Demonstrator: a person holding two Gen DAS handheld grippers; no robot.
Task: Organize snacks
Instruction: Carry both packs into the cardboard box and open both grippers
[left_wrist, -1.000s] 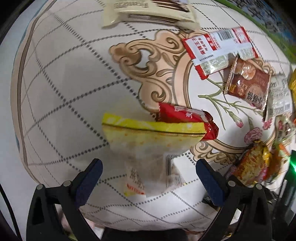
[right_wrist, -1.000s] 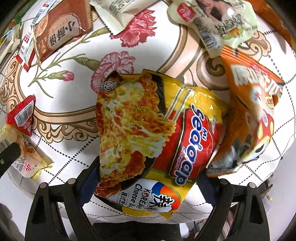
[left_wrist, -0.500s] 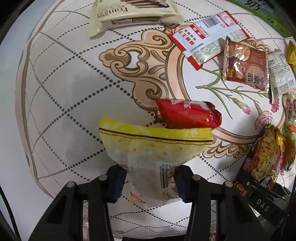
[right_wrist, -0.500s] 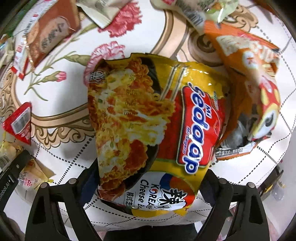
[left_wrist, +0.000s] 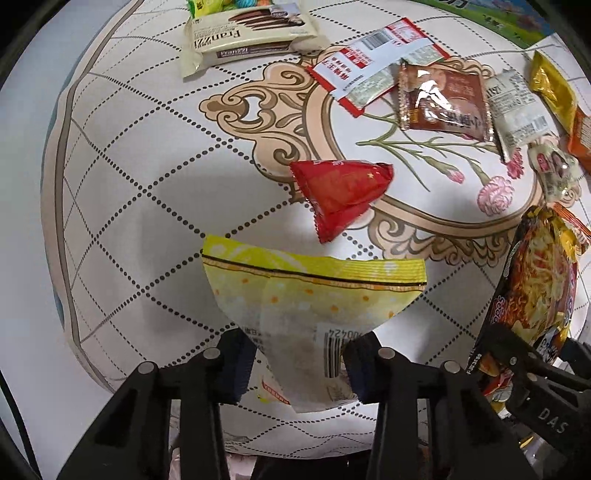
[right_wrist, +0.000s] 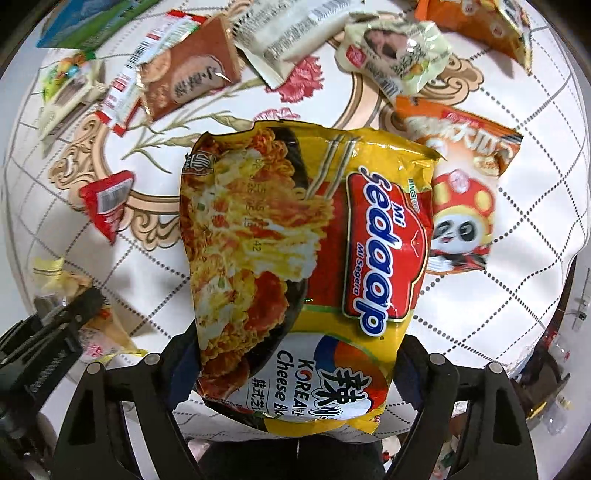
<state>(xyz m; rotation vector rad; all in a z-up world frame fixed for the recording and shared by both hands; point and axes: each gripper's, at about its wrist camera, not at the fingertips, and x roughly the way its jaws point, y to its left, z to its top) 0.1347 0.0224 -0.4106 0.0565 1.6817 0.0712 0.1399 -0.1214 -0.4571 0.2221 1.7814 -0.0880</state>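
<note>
Patterned tablecloth (left_wrist: 147, 192) below: left gripper (left_wrist: 299, 363) pinches the soft yellow packet (left_wrist: 314, 291) at its lower end, low centre; right gripper (right_wrist: 295, 365), jaws closing, clasps the crinkly, light noodle bag (right_wrist: 306, 258) across its bottom edge

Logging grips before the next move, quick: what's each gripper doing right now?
Left gripper: shut on the yellow snack packet.
Right gripper: jaws closing, gripping the noodle packet.

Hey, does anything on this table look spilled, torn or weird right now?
Nothing spilled or torn. The snacks lie scattered at odd angles on the tablecloth, and the red packet looks crumpled into a wedge.
</note>
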